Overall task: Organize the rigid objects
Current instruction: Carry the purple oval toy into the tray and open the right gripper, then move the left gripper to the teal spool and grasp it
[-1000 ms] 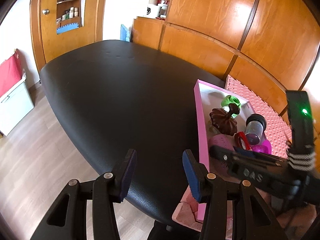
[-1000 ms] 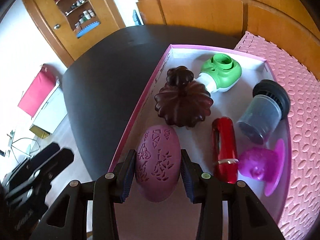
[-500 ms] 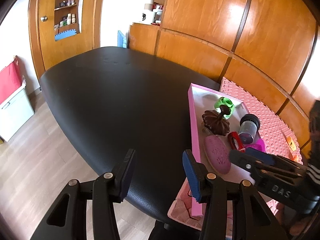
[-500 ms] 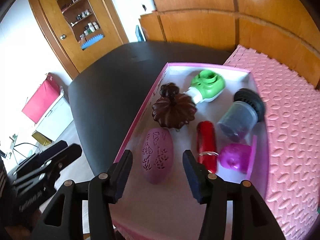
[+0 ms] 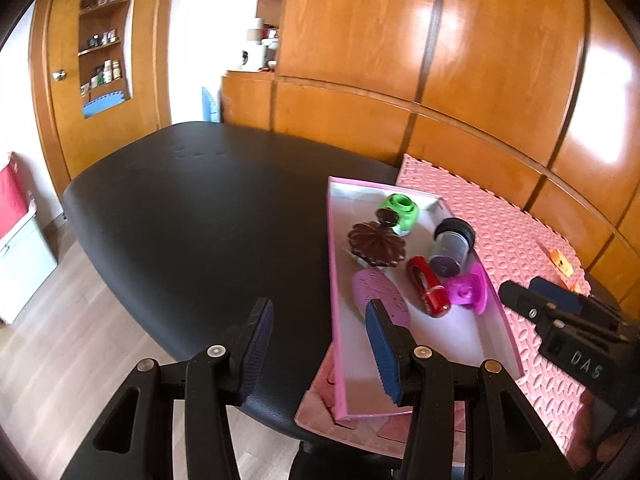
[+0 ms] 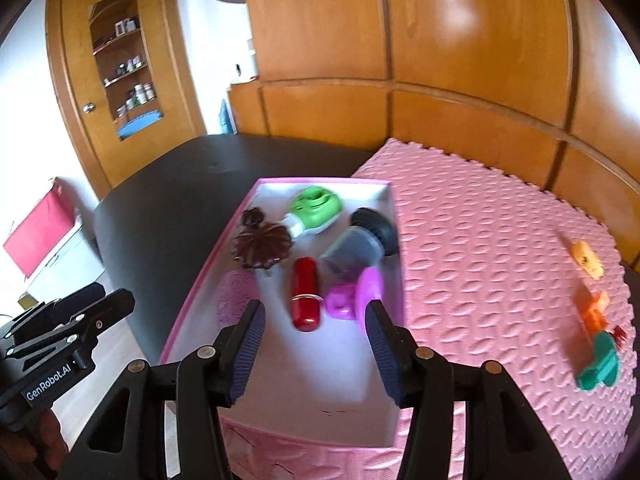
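Both the left gripper (image 5: 320, 344) and the right gripper (image 6: 314, 344) are held wide apart at the fingers, with nothing gripped. In the pink tray (image 6: 200, 292) on the foam mat (image 6: 480, 260), six things are laid: a mauve oval case (image 5: 380, 294) nearest, a brown flower-shaped piece (image 6: 262, 246), a green bottle (image 6: 316, 208), a red tube (image 6: 306, 300), a grey jar (image 6: 360, 242) and a magenta piece (image 6: 352, 294). To the right, small orange and green toys (image 6: 598, 336) are seen loose on the mat.

Bright daylight, both views. Strong glare patches on the glossy orange-brown wood wall panels (image 5: 460, 40), blown out at far right. White wall by the wooden cabinet door (image 6: 120, 80) overexposed. Heavy fisheye bending, black vignette in corners. Right wrist view motion-blurred: objects in the pink-rimmed shallow tray (image 6: 384, 216) smeared, pink textured foam mat (image 6: 500, 260) soft. Left wrist view sharper. Shadows soft.
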Demonstrator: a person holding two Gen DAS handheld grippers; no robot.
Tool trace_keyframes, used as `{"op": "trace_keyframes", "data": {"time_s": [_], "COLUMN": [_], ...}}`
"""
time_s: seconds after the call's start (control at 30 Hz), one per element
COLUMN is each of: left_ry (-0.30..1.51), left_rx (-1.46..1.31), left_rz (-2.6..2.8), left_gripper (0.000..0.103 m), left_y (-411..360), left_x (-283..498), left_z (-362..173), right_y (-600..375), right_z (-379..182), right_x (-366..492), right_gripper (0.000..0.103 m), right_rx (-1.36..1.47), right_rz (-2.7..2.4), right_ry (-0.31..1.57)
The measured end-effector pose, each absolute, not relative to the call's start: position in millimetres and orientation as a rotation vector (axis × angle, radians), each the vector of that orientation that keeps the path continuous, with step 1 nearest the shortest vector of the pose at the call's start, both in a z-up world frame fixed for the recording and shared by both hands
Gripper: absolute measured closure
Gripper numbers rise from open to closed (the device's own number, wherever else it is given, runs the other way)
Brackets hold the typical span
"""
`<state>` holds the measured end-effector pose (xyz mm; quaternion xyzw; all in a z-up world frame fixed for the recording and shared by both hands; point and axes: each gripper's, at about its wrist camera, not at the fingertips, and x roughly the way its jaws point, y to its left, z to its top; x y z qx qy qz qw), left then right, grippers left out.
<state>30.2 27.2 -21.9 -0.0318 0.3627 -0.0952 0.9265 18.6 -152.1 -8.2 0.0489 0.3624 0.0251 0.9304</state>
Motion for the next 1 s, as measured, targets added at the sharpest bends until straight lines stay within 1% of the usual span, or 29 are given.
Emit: {"op": "trace_keyframes", "data": {"time_s": [0.2,0.43,0.6,0.8,1.0], "left_ry": [0.745,0.743,0.725,0.722,0.771], "left_rx": [-0.034,0.016,0.056,0.114,0.126], "left_rz": [-0.226,-0.258,-0.290,-0.341,-0.378], "left_gripper": [0.054,0.050,0.049,0.048,0.046], "left_y": [12,-11,-30,-58,-82], "left_x": [26,23,22,20,18], "left_z": [-20,-17,-12,-9,-15], "right_y": [-189,-249,-306,-387,-471], "right_z": [-6,-13,-17,-12,-36], "right_x": [7,-7,-22,-48,-79], "right_gripper": [0.051,0.051,0.051,0.051,0.051], "right_rx": [0.125,0.140,0.162,0.191,0.314], "right_rz": [-0.036,-0.163,-0.279,-0.457,-0.668], "right_ry": [0.724,0.725,0.713,0.653,0.638]}}
